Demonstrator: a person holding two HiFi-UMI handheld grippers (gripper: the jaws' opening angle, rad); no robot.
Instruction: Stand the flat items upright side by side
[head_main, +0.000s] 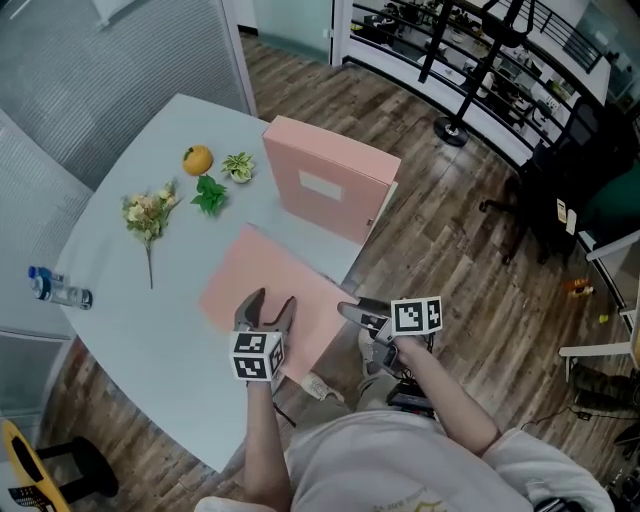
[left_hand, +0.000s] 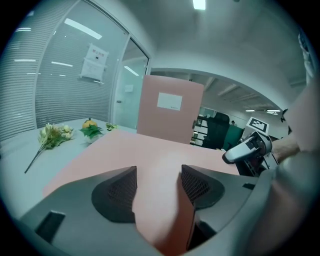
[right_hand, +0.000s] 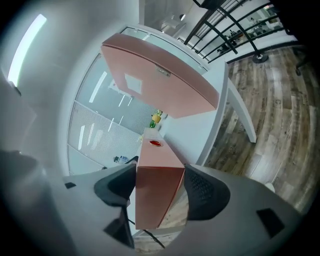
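One pink file box (head_main: 330, 185) (left_hand: 170, 110) (right_hand: 160, 75) stands upright near the table's far edge. A second pink file box (head_main: 250, 285) (left_hand: 150, 155) (right_hand: 157, 175) lies tilted in front of it, its near right end off the table top. My right gripper (head_main: 350, 312) (left_hand: 247, 147) (right_hand: 160, 187) is shut on that box's narrow end face, a pad on each side. My left gripper (head_main: 268, 308) (left_hand: 158, 187) sits over the box's near part, jaws spread wide. Pink fills the gap between them and a side face lies against the right jaw. Whether its pads press is unclear.
On the pale table (head_main: 130, 330) lie an orange (head_main: 197, 159), a small plant (head_main: 238, 166), a green sprig (head_main: 209, 194), a flower bunch (head_main: 148, 215) and a water bottle (head_main: 58, 288) at the left edge. Office chairs (head_main: 570, 190) stand on the wood floor to the right.
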